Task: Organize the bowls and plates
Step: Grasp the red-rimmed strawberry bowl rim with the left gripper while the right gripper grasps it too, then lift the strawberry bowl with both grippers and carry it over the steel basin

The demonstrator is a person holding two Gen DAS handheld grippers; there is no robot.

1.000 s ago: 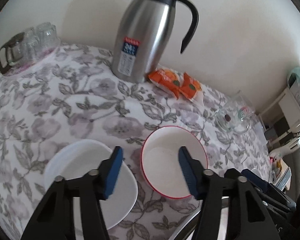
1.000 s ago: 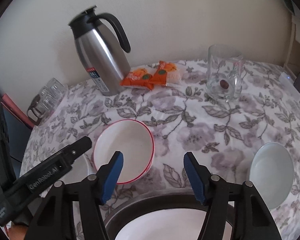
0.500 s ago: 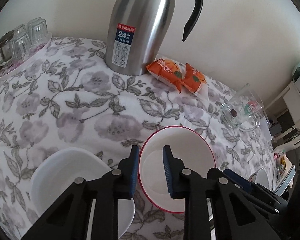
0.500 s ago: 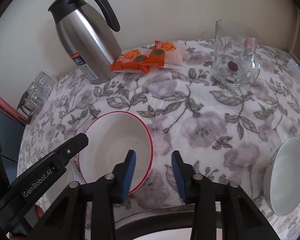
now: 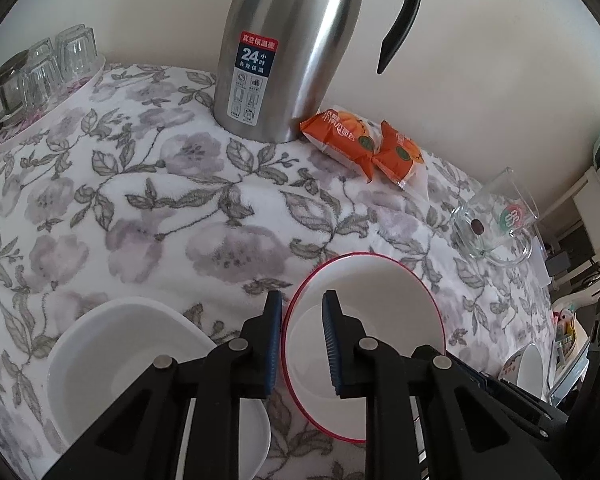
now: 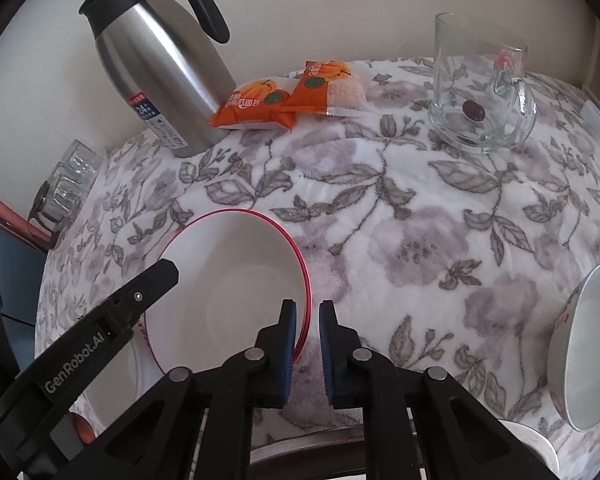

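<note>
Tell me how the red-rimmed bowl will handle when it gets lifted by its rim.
The red-rimmed bowl looks like glazed ceramic, so probably stiff, breakable and rather slick against the pads. The left gripper and right gripper each straddle its thin rim on opposite sides, so a lift should stay fairly level. The soft floral tablecloth likely cushions a slip.

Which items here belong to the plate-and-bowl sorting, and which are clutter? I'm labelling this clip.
Job: red-rimmed bowl, white dish, white bowl.

Lying about: steel thermos, orange snack packets, glass mug, small glasses.
</note>
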